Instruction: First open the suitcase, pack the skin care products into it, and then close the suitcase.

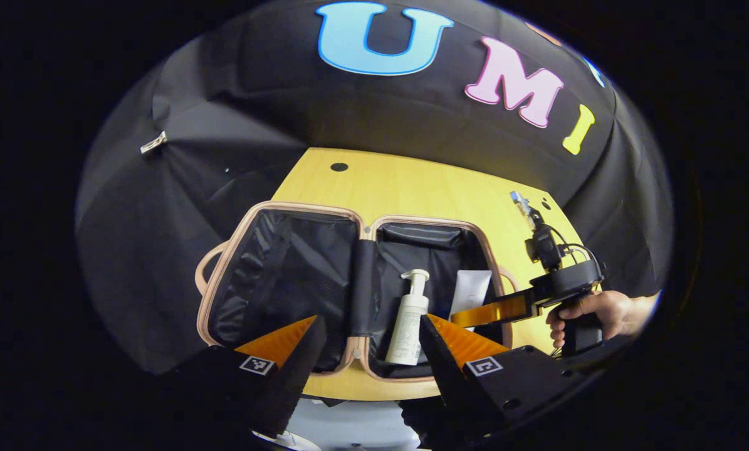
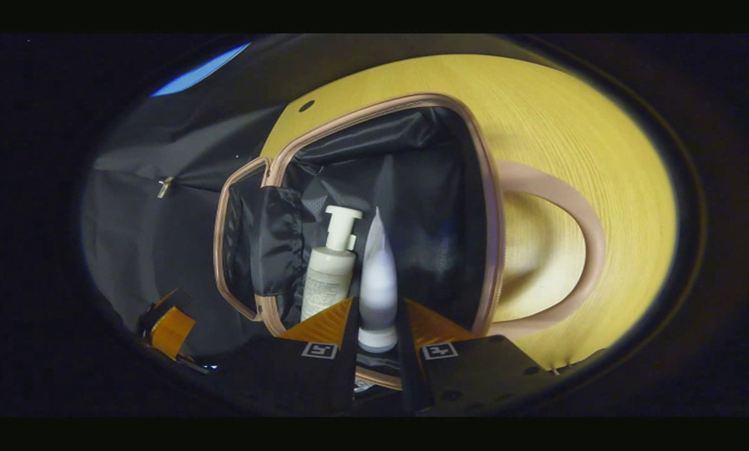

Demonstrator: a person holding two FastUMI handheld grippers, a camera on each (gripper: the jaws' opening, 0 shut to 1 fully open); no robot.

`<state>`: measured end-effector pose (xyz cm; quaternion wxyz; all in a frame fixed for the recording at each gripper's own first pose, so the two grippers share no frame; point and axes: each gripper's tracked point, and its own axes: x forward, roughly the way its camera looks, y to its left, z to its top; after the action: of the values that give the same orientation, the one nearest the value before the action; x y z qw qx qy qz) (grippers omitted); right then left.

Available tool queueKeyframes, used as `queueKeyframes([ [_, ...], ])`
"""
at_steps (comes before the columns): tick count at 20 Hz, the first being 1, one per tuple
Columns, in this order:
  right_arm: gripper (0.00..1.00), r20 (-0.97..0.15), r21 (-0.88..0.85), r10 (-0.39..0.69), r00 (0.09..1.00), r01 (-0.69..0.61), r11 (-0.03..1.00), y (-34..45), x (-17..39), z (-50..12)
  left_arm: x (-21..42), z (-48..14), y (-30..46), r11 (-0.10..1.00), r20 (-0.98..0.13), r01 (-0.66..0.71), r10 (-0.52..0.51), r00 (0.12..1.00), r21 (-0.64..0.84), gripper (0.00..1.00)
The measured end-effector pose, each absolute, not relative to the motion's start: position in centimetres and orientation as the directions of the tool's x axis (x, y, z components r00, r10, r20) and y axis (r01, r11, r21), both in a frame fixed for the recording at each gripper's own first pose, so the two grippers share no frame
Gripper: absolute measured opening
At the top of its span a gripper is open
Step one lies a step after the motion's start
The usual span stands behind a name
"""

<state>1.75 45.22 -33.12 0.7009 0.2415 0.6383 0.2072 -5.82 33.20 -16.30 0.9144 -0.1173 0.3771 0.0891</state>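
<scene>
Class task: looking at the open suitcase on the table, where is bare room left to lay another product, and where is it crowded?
The suitcase's left half lies bare. Its right half is crowded: the pump bottle lies there, and the right gripper holds the white tube over it. Bare tabletop remains beyond the case.

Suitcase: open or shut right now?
Open. The suitcase lies spread flat, both lined halves up; a pump bottle lies inside.
</scene>
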Motion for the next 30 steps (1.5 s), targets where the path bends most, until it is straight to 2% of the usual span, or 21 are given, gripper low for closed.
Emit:
queueKeyframes([
  [1, 0.35, -0.789, 0.611, 0.605, 0.107, 0.03, 0.791, 45.3, 1.8, -32.6, -6.3, -16.8, 34.1, 0.941, -0.721, -0.292, 0.08, 0.689, -0.174, 0.95],
  [3, 0.31, -0.765, 0.64, 0.631, 0.131, 0.045, 0.767, 45.3, 1.9, -30.8, -6.8, -17.5, 36.1, 0.901, -0.721, -0.36, 0.082, 0.688, -0.241, 0.95],
  [5, 0.55, -0.751, 0.653, 0.642, 0.156, 0.034, 0.756, 44.9, 2.1, -29.5, -7.2, -17.4, 38.3, 0.864, -0.71, -0.41, 0.092, 0.699, -0.291, 0.96],
  [6, 0.48, -0.731, 0.672, 0.657, 0.183, 0.026, 0.74, 44.8, 2.4, -28.6, -7.4, -17.2, 39.9, 0.849, -0.702, -0.435, 0.112, 0.704, -0.301, 0.96],
  [9, 0.49, -0.634, 0.731, 0.71, 0.307, -0.06, 0.679, 43.6, 3.9, -24.8, -7.3, -16.1, 45.8, 0.813, -0.666, -0.492, 0.182, 0.724, -0.312, 0.96],
  [10, 0.58, -0.608, 0.729, 0.715, 0.344, -0.113, 0.675, 42.8, 4.3, -23.7, -7.1, -15.6, 48.1, 0.8, -0.651, -0.51, 0.208, 0.73, -0.316, 0.96],
  [14, 0.77, -0.542, 0.654, 0.712, 0.446, -0.308, 0.691, 39.9, 5.3, -20.3, -6.8, -15.3, 56.8, 0.707, -0.65, -0.603, 0.268, 0.711, -0.369, 0.96],
  [15, 0.89, -0.524, 0.639, 0.714, 0.464, -0.341, 0.69, 39.2, 5.5, -19.1, -7.1, -16.1, 58.9, 0.694, -0.667, -0.623, 0.275, 0.692, -0.361, 0.96],
  [16, 0.95, -0.51, 0.625, 0.713, 0.481, -0.362, 0.692, 38.8, 5.8, -18.3, -7.3, -17.0, 60.6, 0.696, -0.688, -0.637, 0.284, 0.668, -0.331, 0.96],
  [17, 0.96, -0.499, 0.62, 0.711, 0.495, -0.369, 0.692, 38.4, 5.8, -17.6, -7.1, -18.4, 61.6, 0.704, -0.716, -0.644, 0.28, 0.64, -0.3, 0.96],
  [18, 0.84, -0.49, 0.631, 0.712, 0.503, -0.359, 0.688, 38.0, 5.9, -17.0, -7.1, -19.8, 62.7, 0.704, -0.744, -0.656, 0.277, 0.608, -0.273, 0.96],
  [19, 0.84, -0.485, 0.647, 0.711, 0.509, -0.338, 0.683, 37.6, 5.9, -16.7, -6.7, -21.5, 63.7, 0.699, -0.773, -0.67, 0.271, 0.573, -0.251, 0.96],
  [20, 0.96, -0.488, 0.653, 0.701, 0.52, -0.315, 0.689, 37.0, 6.0, -16.6, -6.6, -22.8, 64.5, 0.692, -0.794, -0.68, 0.262, 0.549, -0.242, 0.96],
  [25, 0.96, -0.557, 0.616, 0.625, 0.547, -0.232, 0.753, 33.5, 6.6, -18.6, -5.1, -27.8, 64.1, 0.632, -0.855, -0.705, 0.126, 0.502, -0.321, 0.96],
  [28, 0.95, -0.573, 0.6, 0.599, 0.56, -0.212, 0.772, 32.6, 6.9, -19.0, -5.5, -30.5, 65.3, 0.652, -0.894, -0.724, 0.158, 0.419, -0.224, 0.95],
  [29, 0.96, -0.576, 0.599, 0.593, 0.563, -0.203, 0.774, 32.5, 6.8, -19.1, -5.8, -31.2, 65.7, 0.655, -0.904, -0.732, 0.179, 0.389, -0.185, 0.91],
  [30, 0.96, -0.576, 0.604, 0.593, 0.562, -0.197, 0.773, 32.6, 6.7, -19.0, -5.3, -31.6, 65.2, 0.65, -0.906, -0.73, 0.151, 0.396, -0.211, 0.88],
])
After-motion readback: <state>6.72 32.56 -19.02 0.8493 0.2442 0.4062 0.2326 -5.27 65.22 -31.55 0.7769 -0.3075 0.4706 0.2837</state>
